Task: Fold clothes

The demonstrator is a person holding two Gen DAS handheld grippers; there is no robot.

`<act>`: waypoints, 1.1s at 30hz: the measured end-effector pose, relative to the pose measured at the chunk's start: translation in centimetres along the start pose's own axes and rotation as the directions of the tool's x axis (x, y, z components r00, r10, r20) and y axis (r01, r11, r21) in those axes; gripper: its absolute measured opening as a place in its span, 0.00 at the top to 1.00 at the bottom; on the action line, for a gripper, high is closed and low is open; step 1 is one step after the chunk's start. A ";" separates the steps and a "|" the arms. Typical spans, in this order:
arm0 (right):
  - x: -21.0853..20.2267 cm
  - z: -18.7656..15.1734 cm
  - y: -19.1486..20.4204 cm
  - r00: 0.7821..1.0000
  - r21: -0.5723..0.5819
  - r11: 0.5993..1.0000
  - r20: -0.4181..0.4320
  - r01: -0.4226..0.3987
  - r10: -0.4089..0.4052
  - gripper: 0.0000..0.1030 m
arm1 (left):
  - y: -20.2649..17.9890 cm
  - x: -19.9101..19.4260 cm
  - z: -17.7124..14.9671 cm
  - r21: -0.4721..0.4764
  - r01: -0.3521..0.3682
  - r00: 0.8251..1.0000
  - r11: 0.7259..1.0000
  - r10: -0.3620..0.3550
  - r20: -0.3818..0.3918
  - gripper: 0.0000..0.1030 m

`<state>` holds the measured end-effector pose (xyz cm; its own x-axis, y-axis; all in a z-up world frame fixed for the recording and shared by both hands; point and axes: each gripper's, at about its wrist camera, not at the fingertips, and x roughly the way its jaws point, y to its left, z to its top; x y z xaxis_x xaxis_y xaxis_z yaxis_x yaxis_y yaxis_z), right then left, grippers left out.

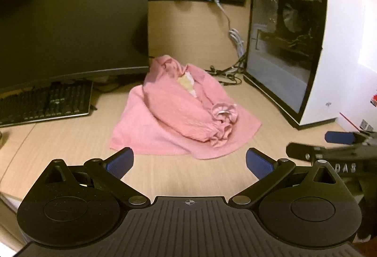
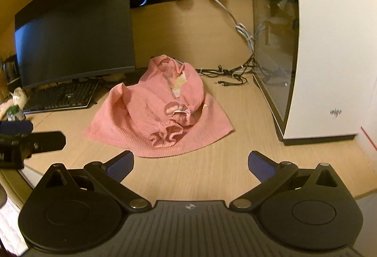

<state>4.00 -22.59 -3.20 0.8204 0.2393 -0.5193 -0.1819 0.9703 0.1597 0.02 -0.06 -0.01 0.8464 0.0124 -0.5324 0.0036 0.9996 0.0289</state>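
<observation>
A pink garment (image 1: 179,113) is lying crumpled mid-desk (image 1: 70,144), monitor (image 1: 70,21) at ten o'clock, white computer case (image 1: 329,45) at two. The left gripper (image 1: 189,162) and right gripper (image 2: 190,164) are hovering before it, spread wide, holding nothing.

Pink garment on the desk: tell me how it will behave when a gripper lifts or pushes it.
The pink garment lies crumpled in soft folds, so it will probably droop and unfurl when lifted at one point. Its ruffled cuffs sit loose on top and would likely slide off. Pushed across the smooth desk, it would likely bunch rather than move as one piece.
</observation>
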 end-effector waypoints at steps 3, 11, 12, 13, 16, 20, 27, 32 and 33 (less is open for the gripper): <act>0.0 0.5 -1.1 1.000 0.002 1.000 -0.019 0.005 -0.005 0.00 | -0.5 0.2 0.1 0.000 0.005 1.000 1.000 -0.005 -0.004 0.00; -0.4 -0.4 0.9 1.000 -0.077 0.997 0.014 0.005 -0.004 0.00 | 0.5 0.6 0.0 -0.080 -0.004 1.000 0.997 0.002 -0.025 0.00; -0.5 -0.1 0.8 1.000 -0.068 0.998 0.020 0.001 0.001 0.00 | 0.5 0.5 0.1 -0.080 -0.005 1.000 0.997 0.003 -0.026 0.00; -0.5 0.0 0.6 1.000 -0.056 0.998 0.026 -0.005 0.006 0.00 | 0.4 0.5 0.1 -0.080 -0.005 1.000 0.997 0.003 -0.024 0.00; -0.7 0.2 -0.1 0.999 -0.024 0.999 0.043 -0.021 0.022 0.00 | 0.2 0.4 0.0 -0.079 -0.007 1.000 0.997 0.005 -0.021 0.00; -0.4 0.4 -0.4 0.999 -0.009 1.000 0.033 -0.022 0.023 0.00 | -0.1 0.3 -0.2 -0.082 -0.014 1.000 0.997 0.012 -0.026 0.00; 0.0 -0.1 0.0 0.999 -0.027 0.999 0.028 -0.028 0.029 0.00 | -0.1 0.3 -0.4 -0.089 -0.026 0.999 0.996 0.023 -0.035 0.00; 0.2 0.2 0.4 0.999 -0.038 0.999 0.017 -0.032 0.032 0.00 | -0.1 0.2 -0.4 -0.086 -0.025 0.999 0.996 0.021 -0.038 0.00; 0.2 0.1 0.4 0.999 -0.039 0.999 0.017 -0.032 0.032 0.00 | -0.1 0.2 -0.4 -0.086 -0.024 0.999 0.996 0.021 -0.039 0.00</act>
<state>4.14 -22.17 -3.12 0.8234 0.2698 -0.4993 -0.2287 0.9629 0.1432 0.03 -0.18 -0.44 0.8247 0.0345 -0.5645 -0.0629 0.9975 -0.0309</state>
